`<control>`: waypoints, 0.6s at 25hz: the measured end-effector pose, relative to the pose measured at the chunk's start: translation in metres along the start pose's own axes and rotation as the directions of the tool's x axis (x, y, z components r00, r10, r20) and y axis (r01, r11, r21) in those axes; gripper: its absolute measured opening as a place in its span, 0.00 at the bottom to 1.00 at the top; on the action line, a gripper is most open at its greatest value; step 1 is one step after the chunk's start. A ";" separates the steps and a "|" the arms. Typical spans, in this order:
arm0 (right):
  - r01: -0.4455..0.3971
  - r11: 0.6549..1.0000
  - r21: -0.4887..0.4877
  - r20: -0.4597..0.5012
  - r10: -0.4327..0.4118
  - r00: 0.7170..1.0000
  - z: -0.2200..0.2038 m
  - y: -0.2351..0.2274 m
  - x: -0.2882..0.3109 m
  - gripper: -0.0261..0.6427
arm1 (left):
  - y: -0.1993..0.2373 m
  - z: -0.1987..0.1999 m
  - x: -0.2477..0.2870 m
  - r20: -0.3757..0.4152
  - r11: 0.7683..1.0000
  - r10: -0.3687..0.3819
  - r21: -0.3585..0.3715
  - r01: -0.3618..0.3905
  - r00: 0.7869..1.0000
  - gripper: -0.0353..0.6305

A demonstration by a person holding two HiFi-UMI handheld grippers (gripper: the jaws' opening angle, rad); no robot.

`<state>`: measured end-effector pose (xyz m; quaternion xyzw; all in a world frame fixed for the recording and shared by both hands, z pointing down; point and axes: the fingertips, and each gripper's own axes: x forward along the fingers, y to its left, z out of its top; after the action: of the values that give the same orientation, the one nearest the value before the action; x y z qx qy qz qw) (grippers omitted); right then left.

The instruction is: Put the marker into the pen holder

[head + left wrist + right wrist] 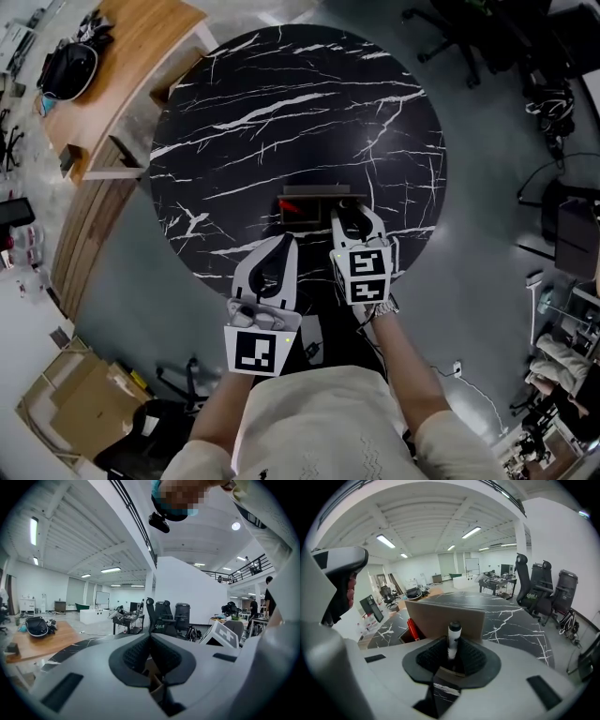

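The right gripper is closed on the marker, a white barrel with a dark cap, pinched low on the barrel so that the capped end sticks out past the pads. The marker's long axis runs along the line the gripper points, ahead and down toward the table. The holder, a brown box, stands directly ahead of the capped end and close to it. Its flat wall faces the gripper, and its opening shows lower left of the marker, where a red thing already sits. So the coming move probably calls for a shift left and over the rim before release. In the head view the right gripper is at the holder, while the left gripper hangs back, its jaws together on nothing. No brand or writing can be read on the marker or holder; the cubes carry only black-and-white square patterns.
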<state>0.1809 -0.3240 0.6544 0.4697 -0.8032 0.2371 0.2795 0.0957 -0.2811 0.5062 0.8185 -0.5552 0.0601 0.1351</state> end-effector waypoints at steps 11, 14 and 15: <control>0.074 0.996 0.058 0.064 -0.078 0.995 0.002 -0.010 -0.034 0.16 | -0.005 0.000 -0.005 0.005 1.000 -0.011 0.002 0.011 1.000 0.07; 0.074 0.995 0.061 0.097 -0.080 0.992 0.009 -0.011 -0.046 0.17 | -0.008 0.004 -0.008 0.014 1.000 -0.015 -0.002 0.015 1.000 0.07; 0.070 0.996 0.061 0.105 -0.076 0.992 0.012 -0.010 -0.050 0.19 | -0.010 0.006 -0.009 0.017 1.000 -0.017 -0.002 0.017 1.000 0.07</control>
<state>0.2069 -0.3053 0.6133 0.5185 -0.7922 0.2239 0.2310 0.1007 -0.2712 0.4967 0.8236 -0.5494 0.0514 0.1315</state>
